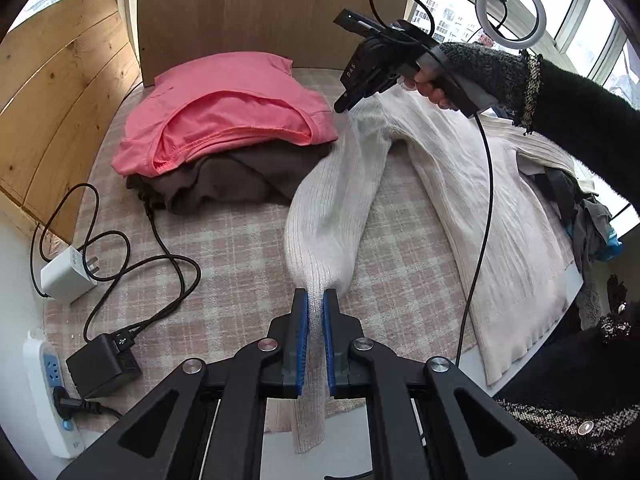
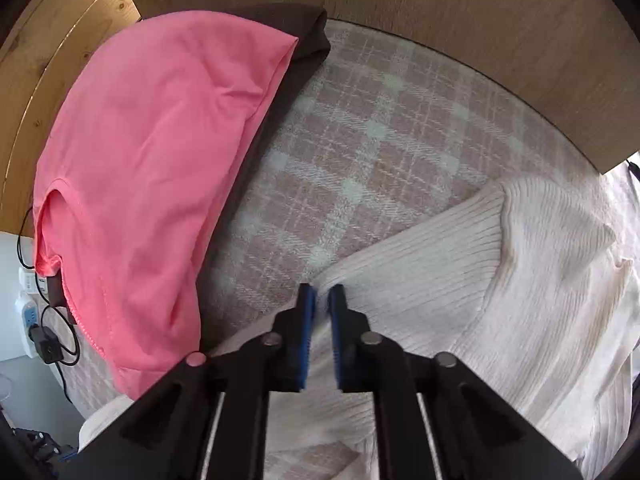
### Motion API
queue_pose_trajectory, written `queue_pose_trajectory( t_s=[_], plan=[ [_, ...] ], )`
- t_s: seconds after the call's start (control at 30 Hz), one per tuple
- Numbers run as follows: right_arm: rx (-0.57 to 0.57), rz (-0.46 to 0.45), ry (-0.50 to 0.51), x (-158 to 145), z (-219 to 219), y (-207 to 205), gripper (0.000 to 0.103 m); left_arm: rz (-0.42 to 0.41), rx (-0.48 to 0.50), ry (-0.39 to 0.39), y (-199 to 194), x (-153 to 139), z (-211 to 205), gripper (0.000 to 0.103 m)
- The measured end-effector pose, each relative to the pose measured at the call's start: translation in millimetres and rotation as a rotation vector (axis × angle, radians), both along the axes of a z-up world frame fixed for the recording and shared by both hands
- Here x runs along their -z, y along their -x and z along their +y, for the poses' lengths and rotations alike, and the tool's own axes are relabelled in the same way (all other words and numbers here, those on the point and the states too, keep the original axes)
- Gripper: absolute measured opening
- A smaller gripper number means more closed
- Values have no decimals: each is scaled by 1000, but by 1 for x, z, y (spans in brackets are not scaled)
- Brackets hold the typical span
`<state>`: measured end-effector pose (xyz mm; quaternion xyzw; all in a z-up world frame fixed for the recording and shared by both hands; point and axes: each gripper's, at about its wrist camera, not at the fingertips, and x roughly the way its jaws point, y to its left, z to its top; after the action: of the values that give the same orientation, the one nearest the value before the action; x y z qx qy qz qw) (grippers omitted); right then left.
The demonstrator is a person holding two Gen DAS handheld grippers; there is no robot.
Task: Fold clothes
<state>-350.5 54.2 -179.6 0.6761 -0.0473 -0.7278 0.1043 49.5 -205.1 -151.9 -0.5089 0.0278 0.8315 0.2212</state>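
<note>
At the left of the checked cloth [image 1: 224, 248] a pink top [image 1: 224, 108] sits folded on a brown garment [image 1: 224, 184], and just right of that pile lies the cream ribbed sweater [image 1: 492, 208]. The left gripper [image 1: 316, 312] is clamped on the cuff of its sleeve [image 1: 332, 208], which runs long and taut away from it toward the shoulder. There the right gripper [image 2: 322, 304] sits over the shoulder knit, its jaws narrowly parted; whether they pinch fabric cannot be told.

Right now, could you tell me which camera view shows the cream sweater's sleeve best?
The left wrist view: the sleeve runs its whole length from the left gripper to the shoulder. The right wrist view shows only ribbed knit at the right gripper.
</note>
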Motion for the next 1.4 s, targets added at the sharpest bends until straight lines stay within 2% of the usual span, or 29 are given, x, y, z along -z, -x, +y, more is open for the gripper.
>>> queue_pose_trajectory(
  t_s=[0.13, 0.33, 0.4, 0.43, 0.47, 0.5, 0.53, 0.57, 0.63, 0.73, 0.83, 0.87, 0.93, 1.03, 1.13, 1.2, 1.23, 1.27, 1.4],
  plan=[
    [110, 53, 183, -23, 36, -5, 4, 65, 41, -3, -9, -27, 19, 7],
    [235, 155, 404, -59, 105, -29, 3, 132, 183, 11, -42, -54, 93, 7],
    [265, 185, 467, -64, 137, -38, 3, 106, 234, -65, -55, -55, 129, 7],
    [284, 190, 479, -62, 154, -45, 3, 63, 276, -113, -63, -48, 149, 12],
    [305, 191, 485, -58, 172, -53, 4, 25, 307, -107, -71, -36, 169, 15],
    [304, 175, 427, -51, 185, -58, 5, -6, 324, -41, -81, -22, 187, 16],
    [285, 124, 319, -44, 194, -64, 7, -36, 340, 29, -91, -8, 205, 19],
    [279, 62, 241, -38, 205, -71, 9, -60, 321, 50, -99, -2, 208, 19],
    [264, 68, 255, -47, 229, -95, 9, -111, 257, 53, -115, 1, 205, 19],
    [245, 77, 423, -79, 259, -143, 15, -119, 97, 55, -134, -17, 176, 18],
    [134, 78, 677, -111, 275, -188, 37, -100, -46, 24, -149, -37, 145, 26],
    [93, 92, 708, -121, 278, -201, 48, -92, -92, 18, -155, -43, 136, 28],
    [36, 127, 667, -137, 277, -219, 52, -80, -161, 53, -164, -46, 129, 28],
    [-96, 210, 540, -152, 267, -242, 52, -106, -214, 13, -161, -36, 137, 28],
    [-191, 240, 479, -154, 268, -259, 52, -115, -147, -31, -150, -16, 178, 29],
    [-272, 237, 427, -149, 261, -269, 52, -135, -109, -125, -135, 1, 209, 31],
    [-275, 242, 377, -144, 258, -271, 52, -148, -84, -160, -126, 10, 225, 31],
    [-277, 239, 353, -137, 257, -272, 52, -144, -80, -163, -115, 20, 239, 31],
    [-214, 205, 370, -117, 265, -271, 52, -207, -60, -129, -84, 60, 283, 31]
  ],
)
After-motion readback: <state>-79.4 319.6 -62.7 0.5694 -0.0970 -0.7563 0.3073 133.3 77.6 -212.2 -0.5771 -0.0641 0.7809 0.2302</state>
